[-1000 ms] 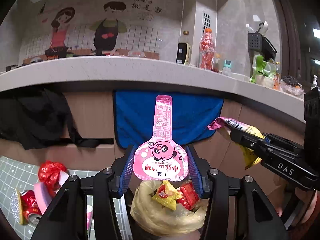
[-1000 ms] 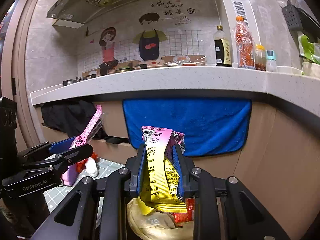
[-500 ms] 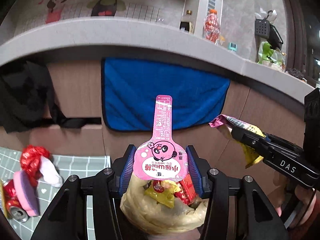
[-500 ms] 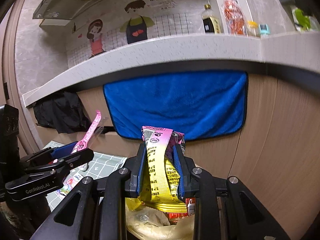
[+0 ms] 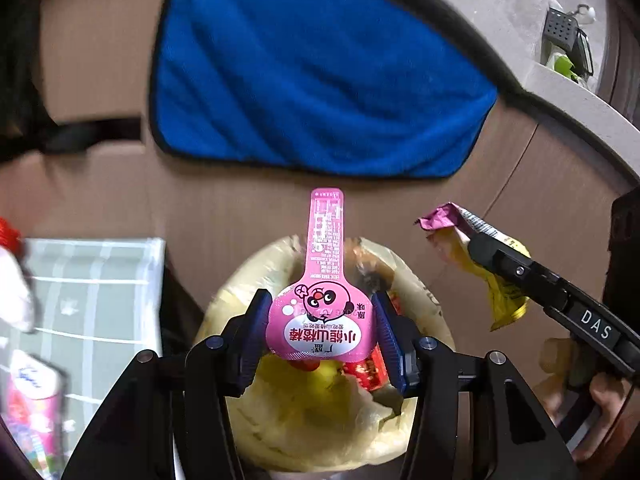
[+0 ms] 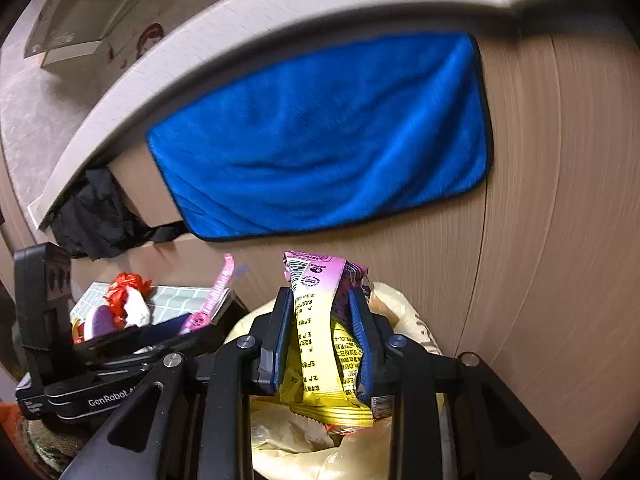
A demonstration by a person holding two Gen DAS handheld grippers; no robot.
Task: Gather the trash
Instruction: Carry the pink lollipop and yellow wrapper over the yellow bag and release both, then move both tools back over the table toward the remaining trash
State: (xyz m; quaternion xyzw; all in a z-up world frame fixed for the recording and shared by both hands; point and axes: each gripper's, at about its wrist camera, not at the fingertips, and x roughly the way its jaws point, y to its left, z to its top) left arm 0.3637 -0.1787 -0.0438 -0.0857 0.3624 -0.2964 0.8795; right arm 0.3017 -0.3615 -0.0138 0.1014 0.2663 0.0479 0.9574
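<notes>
Below a blue towel (image 5: pixel 320 68) hanging on the cabinet, the lined bin (image 5: pixel 248 280) gapes. Above it, the left gripper (image 5: pixel 320 330) grasps a pink wrapper (image 5: pixel 322 320); the right gripper (image 6: pixel 320 344), jaws just loosening, pinches a yellow packet (image 6: pixel 320 344), both poised for dropping in.

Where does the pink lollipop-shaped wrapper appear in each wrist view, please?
Left wrist view: the pink wrapper stands centre frame between the left gripper fingers, over the trash bag.
Right wrist view: the pink wrapper is left of centre, seen edge-on.
Shared landmark: the blue towel hanging behind.
</notes>
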